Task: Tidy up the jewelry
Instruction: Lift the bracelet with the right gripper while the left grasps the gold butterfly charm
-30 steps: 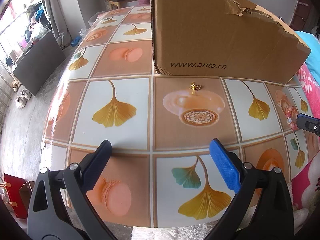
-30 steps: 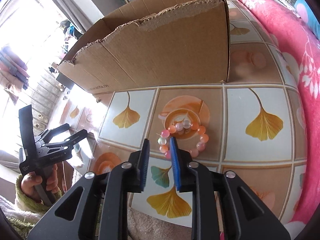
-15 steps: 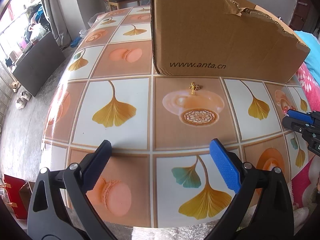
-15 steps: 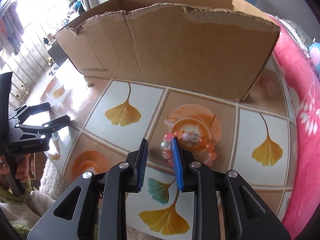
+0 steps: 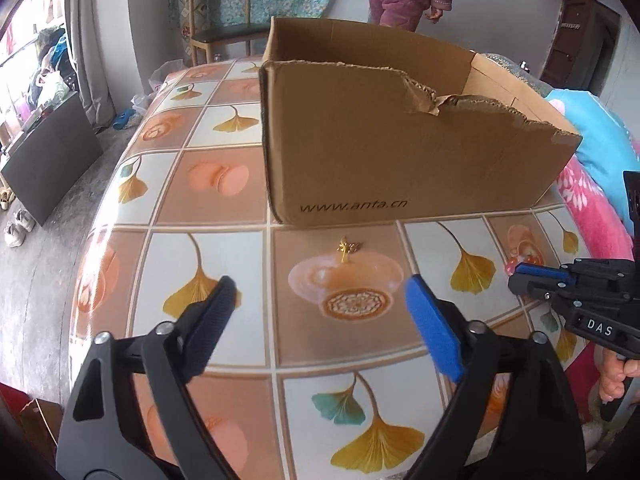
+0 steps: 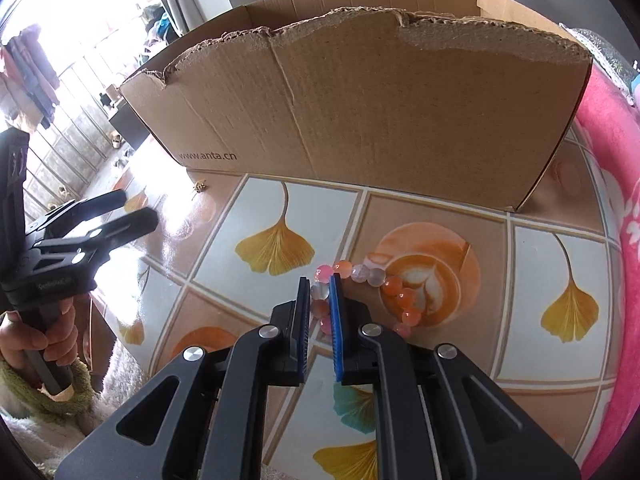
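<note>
Where ginkgo-print tablecloth [image 5: 208, 184] gleams, right hand-held gripper [image 6: 320, 292] clamping bead bracelet [image 6: 384, 284], left hand-held gripper [image 5: 320, 300] apart, closing.

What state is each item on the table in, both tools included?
Cardboard box: open-topped, upright, near rim torn.
Bead bracelet: on the table, one side between the right tool's pads.
Gold charm: loose before the box.
Right tool: closing on the bracelet.
Left tool: open, narrowing, empty.

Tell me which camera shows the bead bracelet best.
The right wrist view: the bead bracelet lies close, most beads visible, right tongs closing on one side. The left wrist view shows only a few beads behind those tongs.
</note>
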